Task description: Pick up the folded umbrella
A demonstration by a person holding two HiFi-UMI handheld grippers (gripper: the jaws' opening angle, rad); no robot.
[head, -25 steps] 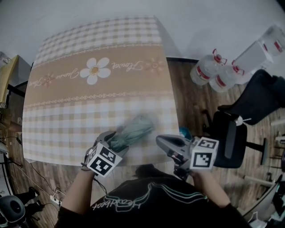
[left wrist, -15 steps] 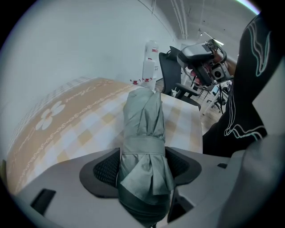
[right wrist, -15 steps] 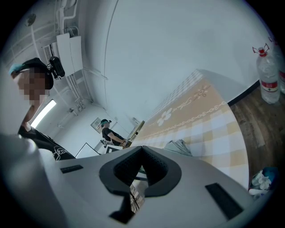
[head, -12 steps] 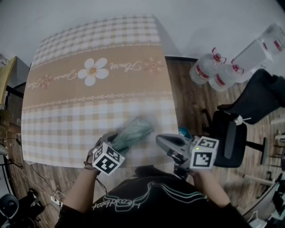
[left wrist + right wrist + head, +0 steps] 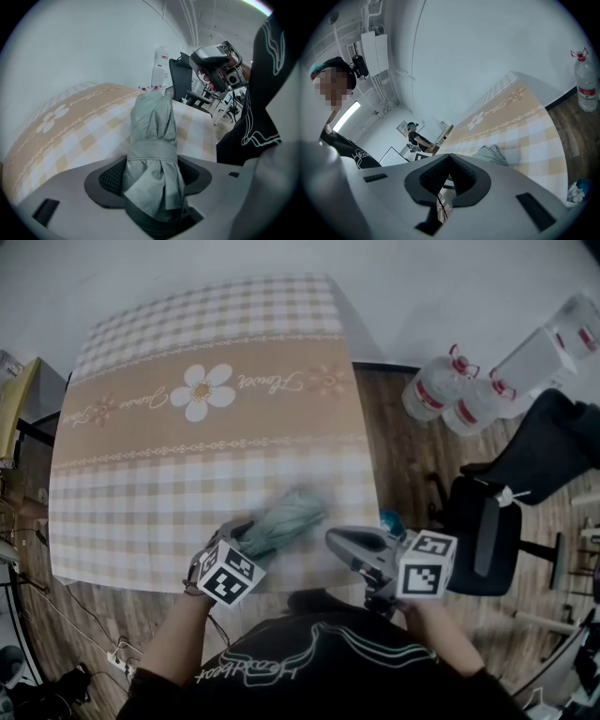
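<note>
The folded umbrella (image 5: 151, 136) is soft grey-green cloth, rolled into a fat tube with lots of little folds. A flat strap (image 5: 152, 153) of the same cloth goes round it and squeezes it in. Below the strap the cloth puffs out in loose flaps.

The left gripper (image 5: 244, 534) holds the near end of the umbrella. Its two jaws have dark, bumpy pads, and the pads press on both sides of the cloth just under the strap. The rest of the gripper is smooth grey plastic. The umbrella points away from the person, over the near right part of the table (image 5: 141, 493). I cannot tell if its far end rests on the table.

The right gripper (image 5: 337, 542) is just right of the umbrella, at the near edge of the table. Its jaws are closed tip to tip, with nothing between them. Each gripper has a white cube with black square marks.

The table has a cloth with tan and white checks. Across the far half runs a wide tan band with a big white flower (image 5: 200, 390) and curly writing.

On the right is a brown wood floor (image 5: 398, 456). Big clear water bottles (image 5: 441, 390) with red tops stand there by the white wall. A black chair (image 5: 487, 526) is nearer, close to the right gripper.
</note>
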